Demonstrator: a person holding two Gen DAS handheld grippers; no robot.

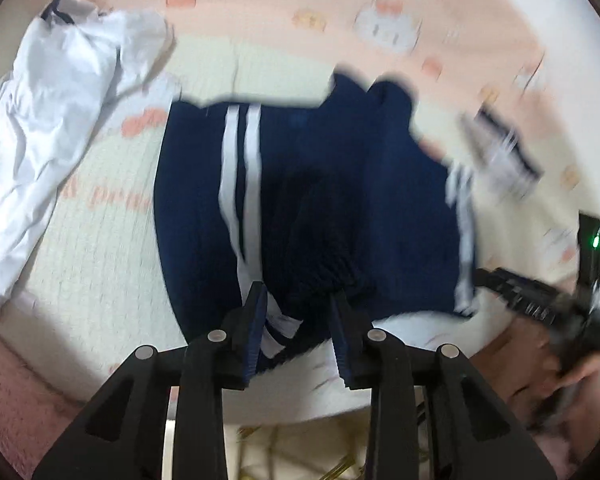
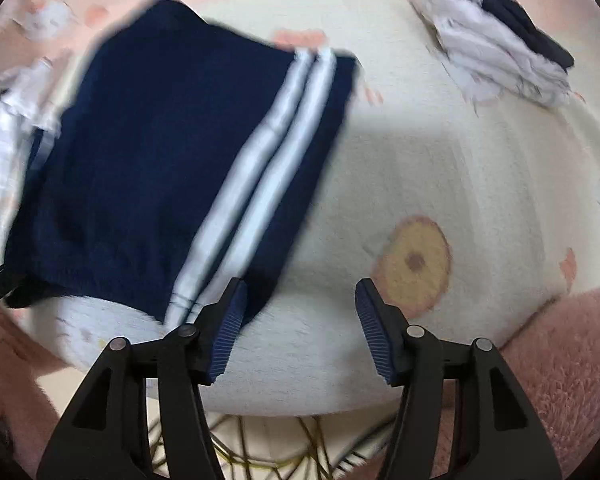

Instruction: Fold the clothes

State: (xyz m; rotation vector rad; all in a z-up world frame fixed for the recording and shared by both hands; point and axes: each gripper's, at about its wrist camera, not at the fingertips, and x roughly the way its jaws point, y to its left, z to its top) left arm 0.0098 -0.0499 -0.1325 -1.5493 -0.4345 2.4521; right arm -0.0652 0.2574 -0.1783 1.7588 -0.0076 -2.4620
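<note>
Left wrist view: navy shorts (image 1: 308, 200) are spread on the printed blanket (image 1: 112, 248), waistband near. Left gripper (image 1: 298, 320) fingers are parted around the waistband, nothing clamped. White garment (image 1: 48, 120) lies far left.

Right wrist view: right gripper (image 2: 300, 320) fingers are wide apart, empty, beside the shorts' near right corner. Folded pile (image 2: 496, 48) sits far right. Grasp stage is judged; both corners need pinching next.

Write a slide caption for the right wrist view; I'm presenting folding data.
Open right gripper beside navy striped shorts on a cartoon-print blanket, folded clothes behind.
</note>
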